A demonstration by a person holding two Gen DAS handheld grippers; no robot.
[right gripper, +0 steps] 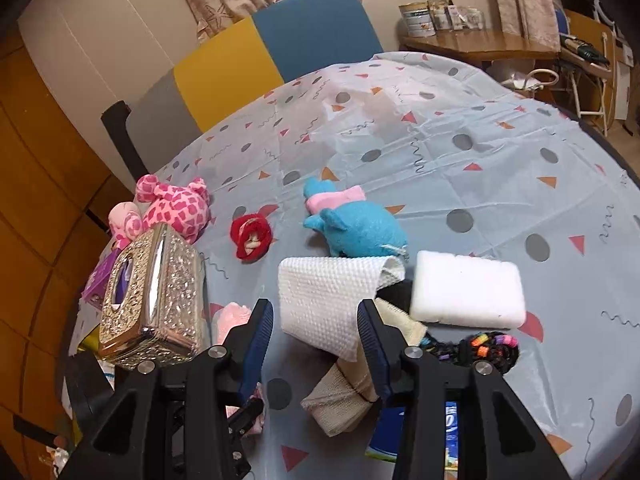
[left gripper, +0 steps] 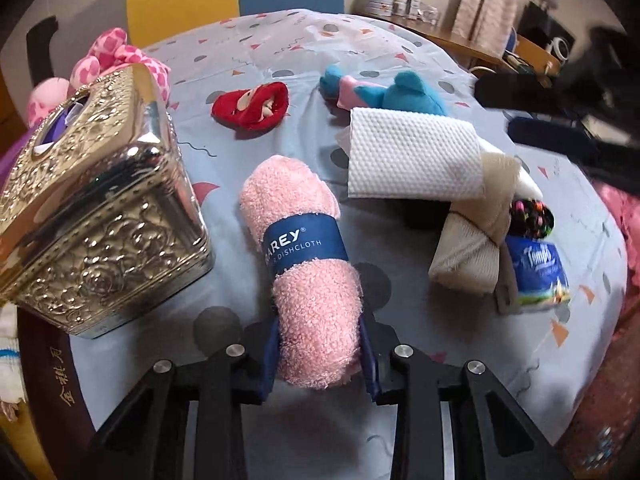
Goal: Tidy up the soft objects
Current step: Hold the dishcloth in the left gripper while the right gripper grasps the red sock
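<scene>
Left wrist view: the left hand-held gripper (left gripper: 318,364) was clamped on the near end of a rolled pink dishcloth (left gripper: 304,256), its blue pads pressed into the terry on both sides. The roll, banded with a navy paper sleeve (left gripper: 308,246), lay lengthwise on the surface (left gripper: 280,48), which was covered with a pale blue cloth printed with grey dots and triangles. An embossed silver tissue box (left gripper: 100,208) stood just left of the roll. Beyond it lay a red plush toy (left gripper: 250,106), a blue and pink plush toy (left gripper: 384,92) and a pink spotted plush toy (left gripper: 120,56). To the right sat a folded white paper towel (left gripper: 412,156), a beige rolled cloth (left gripper: 472,248), a black beaded item (left gripper: 532,218) and a blue tissue pack (left gripper: 538,272). The right hand-held gripper (left gripper: 560,120) showed as a dark blur at the right edge.

Right wrist view: the right hand-held gripper (right gripper: 316,344) hung with its jaws partly apart and nothing clamped between them; the white paper towel (right gripper: 328,300) lay on the surface (right gripper: 480,140) beyond the gap between its fingertips. A white sponge block (right gripper: 468,290) rested just right of the towel, the beige cloth (right gripper: 344,400) and the beaded item (right gripper: 492,346) nearer the camera. Part of the pink dishcloth (right gripper: 234,316) peeked out beside the tissue box (right gripper: 152,300), behind the left finger. The red toy (right gripper: 252,236), the blue toy (right gripper: 352,224) and the pink spotted toy (right gripper: 176,204) lay farther back.
</scene>
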